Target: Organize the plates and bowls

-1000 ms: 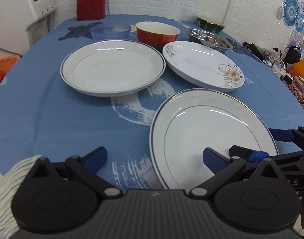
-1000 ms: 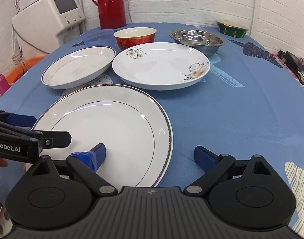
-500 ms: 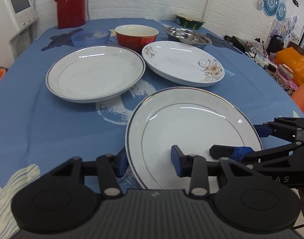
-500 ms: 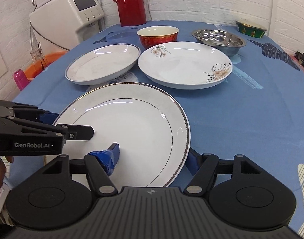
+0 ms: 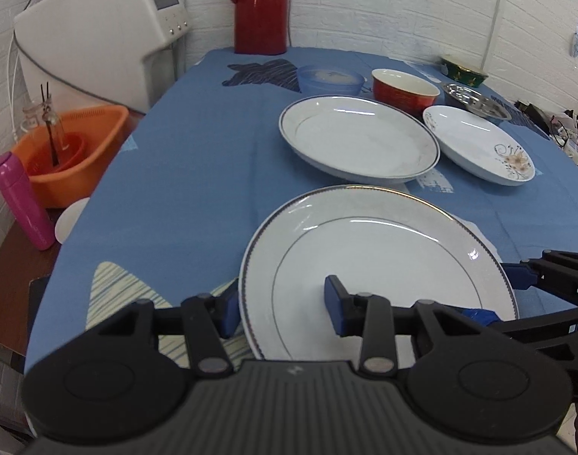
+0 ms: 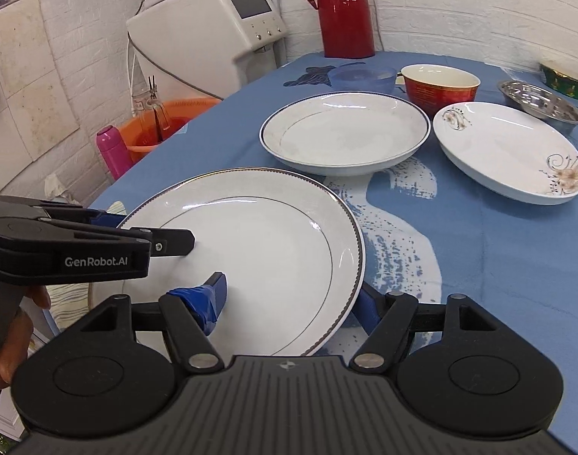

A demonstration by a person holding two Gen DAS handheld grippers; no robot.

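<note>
Both grippers, left gripper (image 5: 285, 305) and right gripper (image 6: 292, 295), had their fingers clamped across opposite rims of the large white gold-rimmed plate (image 5: 376, 269) at six o'clock on the blue-clothed tabletop (image 5: 198, 159). Lifting seemed underway; next came a level carry toward the white blue-rimmed deep plate (image 5: 359, 136) at twelve o'clock, presumably for stacking.

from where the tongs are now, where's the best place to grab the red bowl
Grip the red bowl at its rim, one finger inside and one outside, coming from above on its near side. It stands upright and open, its wall is steep, and the blue-rimmed plate crowds its base.
</note>
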